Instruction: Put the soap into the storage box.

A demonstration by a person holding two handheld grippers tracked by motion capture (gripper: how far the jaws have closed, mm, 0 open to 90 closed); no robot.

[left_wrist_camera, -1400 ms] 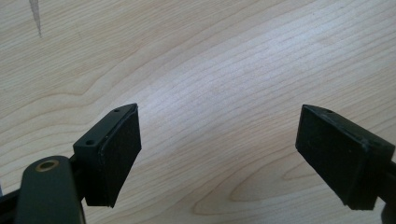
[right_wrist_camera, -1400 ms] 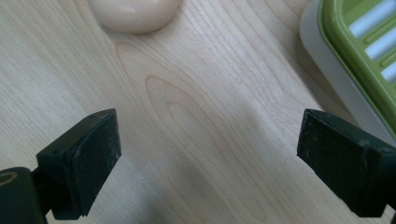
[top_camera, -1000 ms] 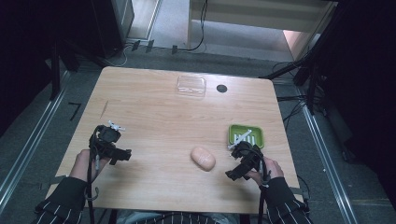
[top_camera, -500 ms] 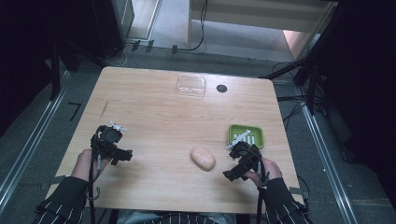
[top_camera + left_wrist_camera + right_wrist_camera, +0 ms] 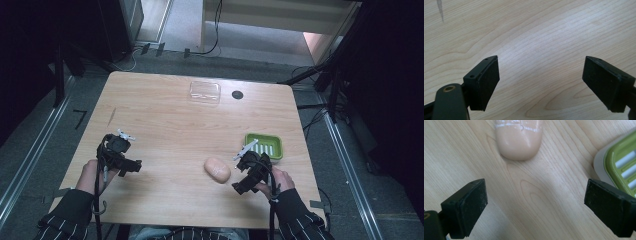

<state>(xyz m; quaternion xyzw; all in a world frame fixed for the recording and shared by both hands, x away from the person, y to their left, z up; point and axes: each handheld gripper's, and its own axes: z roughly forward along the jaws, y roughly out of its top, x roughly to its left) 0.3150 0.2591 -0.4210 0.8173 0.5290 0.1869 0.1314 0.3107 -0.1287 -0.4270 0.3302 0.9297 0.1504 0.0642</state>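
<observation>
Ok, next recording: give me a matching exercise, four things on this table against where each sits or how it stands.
Things:
1. soap bar
2. green soap dish
3. clear plastic lid
4. left tongs

Places or states:
A. far edge of the table, beside a small dark disc
B. open over bare wood
C. near the table's right edge
D. just left of the right tongs

Pairs: 1-D, 2-C, 3-A, 4-B

Left claw (image 5: pixel 131 165) and right claw (image 5: pixel 240 186) both hover low over the table, jaws spread wide.
</observation>
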